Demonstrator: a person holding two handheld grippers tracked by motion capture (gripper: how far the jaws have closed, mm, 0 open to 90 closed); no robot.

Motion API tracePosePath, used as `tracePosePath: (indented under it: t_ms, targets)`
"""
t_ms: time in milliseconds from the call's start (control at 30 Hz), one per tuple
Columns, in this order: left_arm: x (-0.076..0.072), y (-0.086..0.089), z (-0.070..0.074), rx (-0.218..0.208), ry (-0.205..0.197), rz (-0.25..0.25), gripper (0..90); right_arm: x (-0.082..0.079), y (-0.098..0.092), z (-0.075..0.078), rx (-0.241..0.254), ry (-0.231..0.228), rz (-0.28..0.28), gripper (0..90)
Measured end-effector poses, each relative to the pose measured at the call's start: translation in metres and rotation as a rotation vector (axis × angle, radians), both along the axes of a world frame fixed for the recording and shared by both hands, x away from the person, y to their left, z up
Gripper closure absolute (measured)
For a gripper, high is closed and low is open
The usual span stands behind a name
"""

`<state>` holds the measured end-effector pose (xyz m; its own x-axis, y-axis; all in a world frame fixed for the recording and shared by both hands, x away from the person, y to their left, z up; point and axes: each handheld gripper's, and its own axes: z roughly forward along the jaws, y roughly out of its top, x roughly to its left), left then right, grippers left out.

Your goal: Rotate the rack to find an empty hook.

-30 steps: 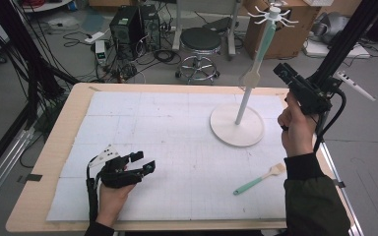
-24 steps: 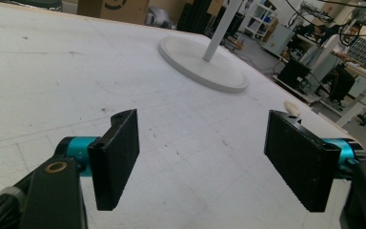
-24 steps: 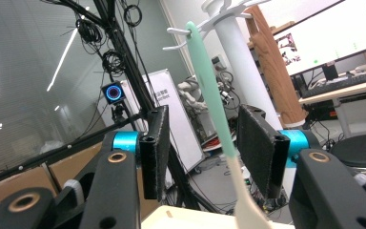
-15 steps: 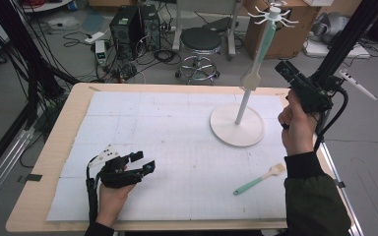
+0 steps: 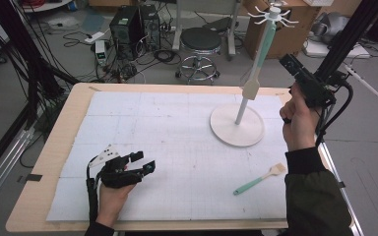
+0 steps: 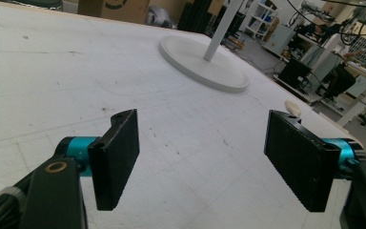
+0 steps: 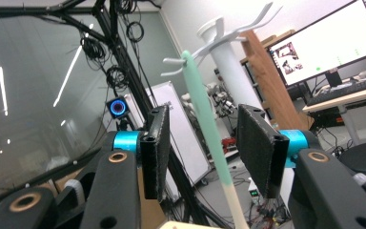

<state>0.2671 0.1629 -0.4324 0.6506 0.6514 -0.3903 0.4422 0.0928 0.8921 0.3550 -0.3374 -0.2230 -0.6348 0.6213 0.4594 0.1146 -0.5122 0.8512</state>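
white-matted table (image 5: 177, 128): right gripper (image 7: 202, 150), jaws parted around, not pressing, the spatula (image 5: 263, 51) hung on the rack (image 5: 237, 129) at 2 o'clock. left gripper (image 5: 139, 161) idle, jaws wide, empty. next judged: withdraw, fetch second spatula (image 5: 259, 179) at 4 o'clock.

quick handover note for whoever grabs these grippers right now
Left gripper: open, holding nothing, resting low on the white mat near the front left corner.
Right gripper: raised beside the white hook stand with round base; its jaws stand open on either side of the mint-handled utensil with beige wooden head hanging from the stand's top hooks, pads not touching it.
Second mint-handled wooden spatula: lying flat on the mat, front right, apart from the stand's base.
Done: one utensil hung.
Left: probably draw the right gripper clear, then pick up the spatula and hang it too.
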Motion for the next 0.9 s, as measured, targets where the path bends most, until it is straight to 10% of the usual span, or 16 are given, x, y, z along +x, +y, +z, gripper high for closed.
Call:
tracePosePath:
  t_ms: [900]
  targets:
    - [0.002,0.005,-0.002,-0.005,0.001,0.013,28.3,0.033,-0.007,0.013,0.089,-0.015,0.01,80.4]
